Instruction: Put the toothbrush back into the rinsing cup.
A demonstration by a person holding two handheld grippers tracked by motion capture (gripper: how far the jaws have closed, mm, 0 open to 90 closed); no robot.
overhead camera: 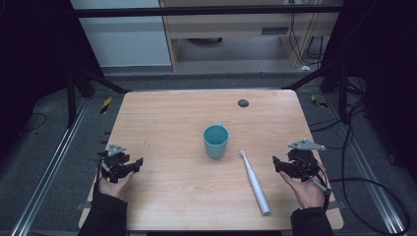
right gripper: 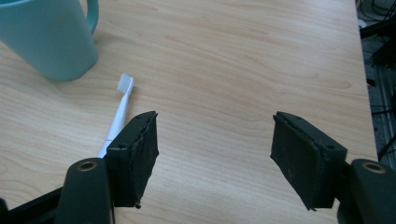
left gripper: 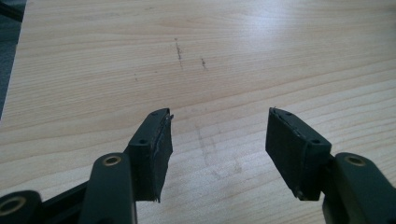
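Pale wood table [overhead camera: 172, 196] under me, dark floor and cables around it, a cabinet and a white panel beyond its far edge, and a small dark round cap [overhead camera: 243, 103] set in the wood at about 12 o'clock

Starting at 9 o'clock, I see my left hand [overhead camera: 114, 183] at the table's left edge holding the left gripper [overhead camera: 139, 162], a grey plate on its top. In the left gripper view its jaws stand wide apart with only bare wood and a few faint pencil-like marks [left gripper: 180, 51] between and ahead of them; they hold nothing

At the table's centre stands the teal mug [overhead camera: 216, 141], upright, its handle turned toward 12 o'clock. I can't tell whether anything is inside it. Just beside it, toward 4 o'clock, lies the white toothbrush [overhead camera: 254, 182], flat on the wood, its brush head close to the mug's base but apart from it, and its thicker handle running toward 5 o'clock, near the table's front edge

At 3 o'clock my right hand [overhead camera: 306, 189] holds the right gripper [overhead camera: 275, 164] near the table's right edge. In the right gripper view its jaws are spread wide and hold nothing; the toothbrush head shows past the left jaw and the mug sits at 10 o'clock, both well clear of the pads
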